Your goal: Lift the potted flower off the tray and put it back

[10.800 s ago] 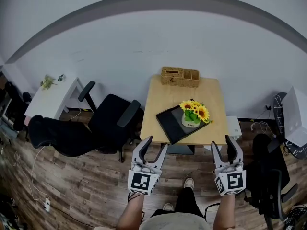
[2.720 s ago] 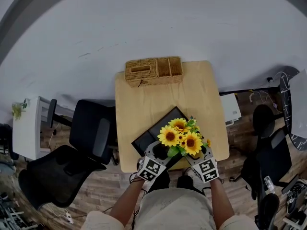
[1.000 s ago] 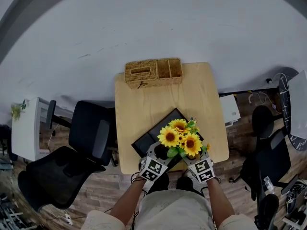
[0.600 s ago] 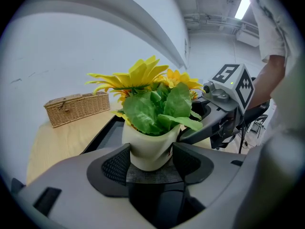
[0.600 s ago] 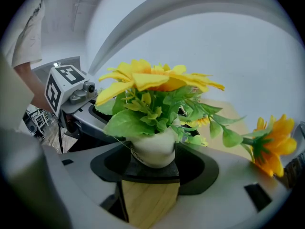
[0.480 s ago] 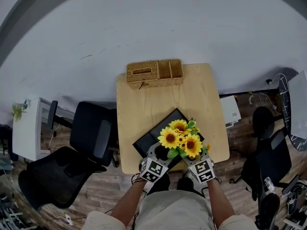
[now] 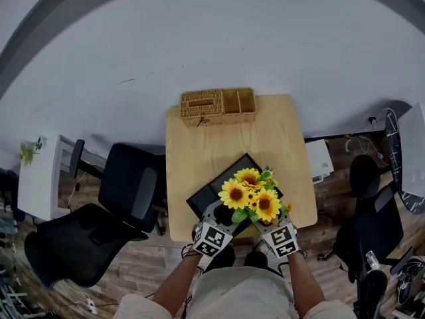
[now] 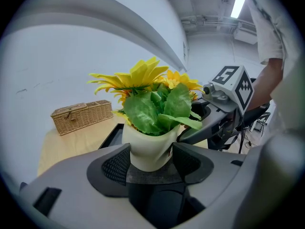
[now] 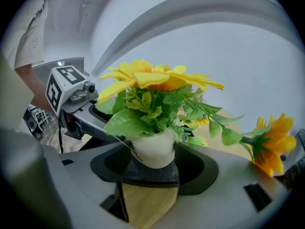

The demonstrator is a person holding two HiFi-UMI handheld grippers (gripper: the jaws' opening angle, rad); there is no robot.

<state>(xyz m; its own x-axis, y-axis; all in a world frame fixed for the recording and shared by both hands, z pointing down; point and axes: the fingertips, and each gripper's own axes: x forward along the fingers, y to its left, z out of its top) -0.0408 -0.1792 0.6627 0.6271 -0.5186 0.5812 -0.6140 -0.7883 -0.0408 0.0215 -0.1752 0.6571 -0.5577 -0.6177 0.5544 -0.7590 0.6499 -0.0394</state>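
The potted flower (image 7: 251, 193), yellow sunflowers in a white pot (image 8: 147, 149), hangs over the near right part of the black tray (image 7: 207, 197) on the wooden table (image 7: 199, 145). My left gripper (image 7: 222, 212) is shut on the pot from the left, its pads pressed on both sides. My right gripper (image 7: 269, 219) is shut on the same pot (image 9: 155, 149) from the right. In the right gripper view bare table wood shows under the jaws. In the head view the blooms hide the pot and the fingertips. Each gripper view shows the other gripper's marker cube beside the pot.
A wicker basket (image 7: 219, 106) with compartments stands at the table's far edge. Two black office chairs (image 7: 129, 191) stand to the left, beyond them a white side table (image 7: 40, 178). Another chair (image 7: 372, 224) and cables lie to the right.
Since the oldest frame both grippers have come from open, short of the table, to shut on the pot. Over the last second the hold is unchanged; only the head view shifts slightly.
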